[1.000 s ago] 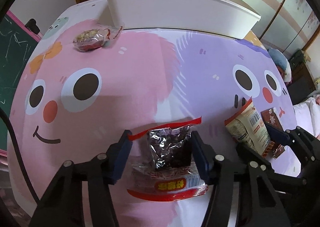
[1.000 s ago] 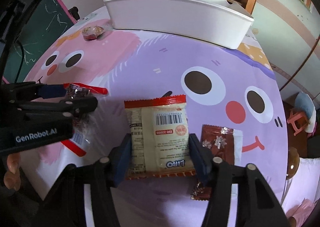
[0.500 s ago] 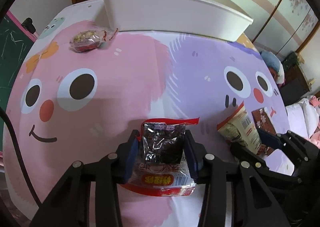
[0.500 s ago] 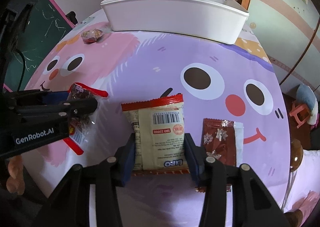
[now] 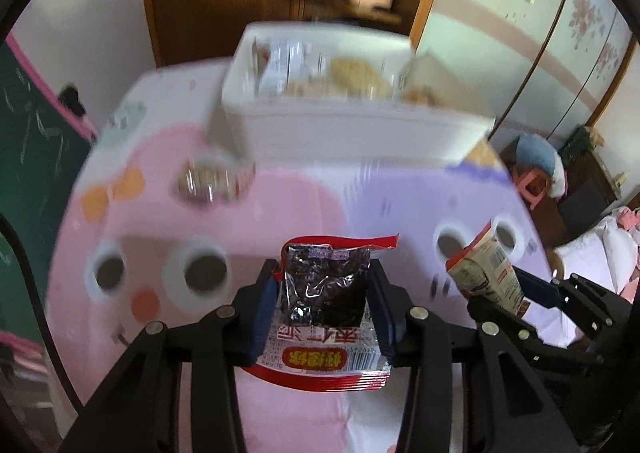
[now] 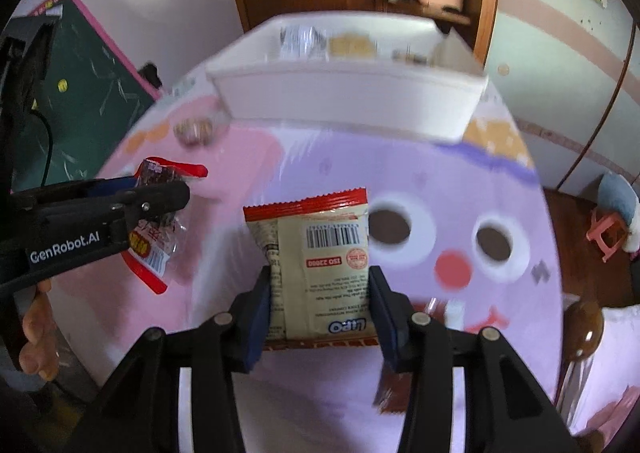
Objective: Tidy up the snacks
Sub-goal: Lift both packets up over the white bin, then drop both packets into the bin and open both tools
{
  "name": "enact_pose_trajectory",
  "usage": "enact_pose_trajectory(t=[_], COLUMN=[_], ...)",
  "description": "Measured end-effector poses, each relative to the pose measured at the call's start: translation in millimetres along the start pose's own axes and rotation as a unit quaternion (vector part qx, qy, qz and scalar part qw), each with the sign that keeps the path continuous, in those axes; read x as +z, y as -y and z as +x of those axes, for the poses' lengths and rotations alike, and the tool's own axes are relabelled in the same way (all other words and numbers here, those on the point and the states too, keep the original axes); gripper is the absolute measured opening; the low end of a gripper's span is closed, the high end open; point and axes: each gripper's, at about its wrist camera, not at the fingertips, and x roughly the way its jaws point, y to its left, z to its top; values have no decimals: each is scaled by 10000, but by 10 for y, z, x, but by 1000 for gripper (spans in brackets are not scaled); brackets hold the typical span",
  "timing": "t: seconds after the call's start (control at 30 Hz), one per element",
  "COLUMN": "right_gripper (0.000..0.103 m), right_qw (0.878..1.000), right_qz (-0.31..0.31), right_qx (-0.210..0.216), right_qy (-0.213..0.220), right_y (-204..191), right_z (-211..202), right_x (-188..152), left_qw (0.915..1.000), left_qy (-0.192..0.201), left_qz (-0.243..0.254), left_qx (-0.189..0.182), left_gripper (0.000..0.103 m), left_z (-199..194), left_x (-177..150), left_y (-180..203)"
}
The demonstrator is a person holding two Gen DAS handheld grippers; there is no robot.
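My left gripper (image 5: 323, 295) is shut on a clear, red-edged packet of dark snacks (image 5: 324, 285) and holds it above the table. The packet also shows in the right wrist view (image 6: 158, 221). My right gripper (image 6: 319, 293) is shut on a beige, red-edged Lipo biscuit packet (image 6: 320, 253), lifted off the table; it shows in the left wrist view (image 5: 486, 273) too. The white bin (image 5: 360, 129) with several snacks inside stands at the far side, also in the right wrist view (image 6: 348, 93).
A small clear packet of nuts (image 5: 208, 179) lies left of the bin. A brown snowflake packet (image 6: 390, 393) lies on the table under my right gripper. The table has a pink and purple cartoon-face cover (image 6: 440, 213). A green chalkboard (image 6: 76, 101) stands at left.
Both grippers have closed on their packets and lifted them off the table. The views have risen and now look into the bin.
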Motion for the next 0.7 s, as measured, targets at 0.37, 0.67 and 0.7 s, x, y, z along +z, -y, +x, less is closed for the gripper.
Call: enact_pose_trajectory(t=[0.37,0.67,0.7], right_gripper=[46,46,46], right_qw=[9888,9767,9765], right_qz=[9,-52,-43], right_qx=[-368,-946,-983], right_qy=[1447,1925,1918], right_y=[254,324,339], right_z=[-852,-848,-800], right_x=[1577,2511,2560], left_qw=[9935,9894,9897], left_qy=[1044,1351,1338], left_qz=[432,400,371], left_qx=[166,351,359], left_gripper=[42,42,42], left_z=[-668,-622,-578], left_x=[1382,2373,2429], left_y=[118,90,73])
